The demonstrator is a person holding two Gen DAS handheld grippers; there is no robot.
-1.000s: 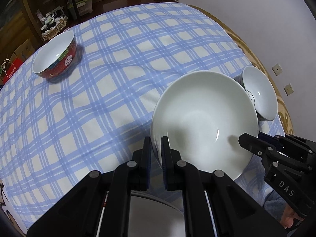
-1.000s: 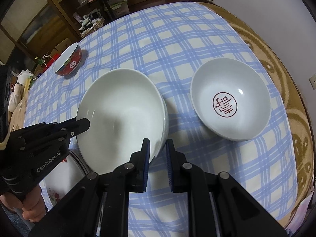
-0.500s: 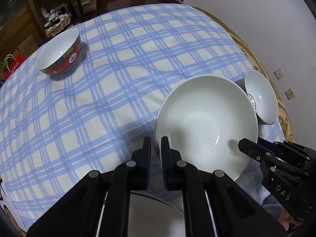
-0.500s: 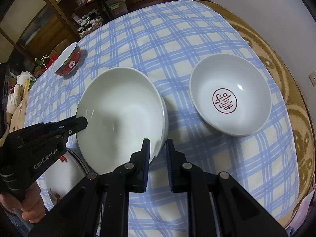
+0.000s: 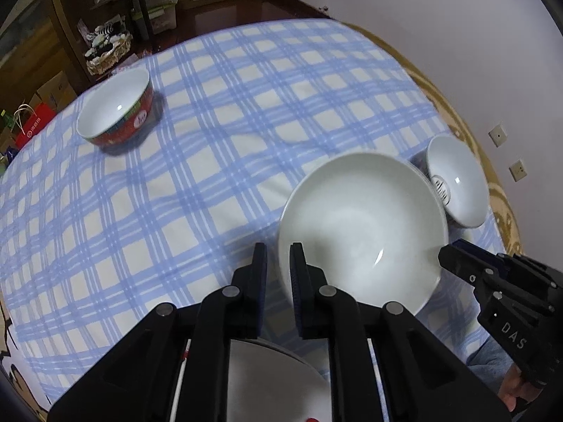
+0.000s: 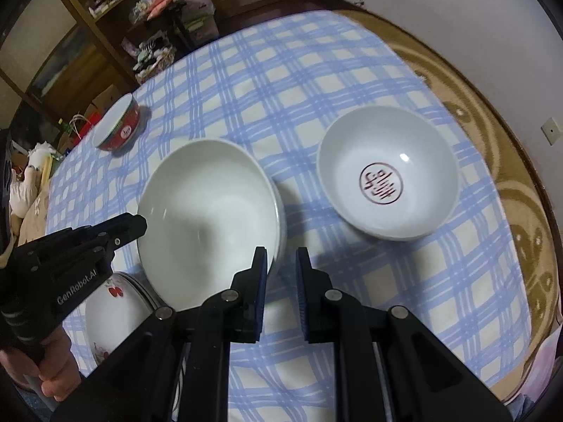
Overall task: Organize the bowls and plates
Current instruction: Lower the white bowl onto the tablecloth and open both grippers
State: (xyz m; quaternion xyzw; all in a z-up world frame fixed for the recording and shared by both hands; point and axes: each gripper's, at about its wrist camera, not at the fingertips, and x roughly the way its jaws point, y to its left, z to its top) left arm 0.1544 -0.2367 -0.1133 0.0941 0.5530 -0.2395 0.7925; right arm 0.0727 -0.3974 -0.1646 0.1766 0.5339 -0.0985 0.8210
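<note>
From the left wrist, my left gripper (image 5: 278, 263) straddles the near rim of the large plain white ceramic bowl (image 5: 362, 225) at five o'clock, jaws narrow but not visibly pinching. A red-sided bowl (image 5: 116, 109) sits at ten o'clock.

From the right wrist, my right gripper (image 6: 281, 267) is parted beside the bowl's rim. I judge the bowl is being released; next, the white bowl with a red seal (image 6: 387, 176) at two o'clock needs stacking.
</note>
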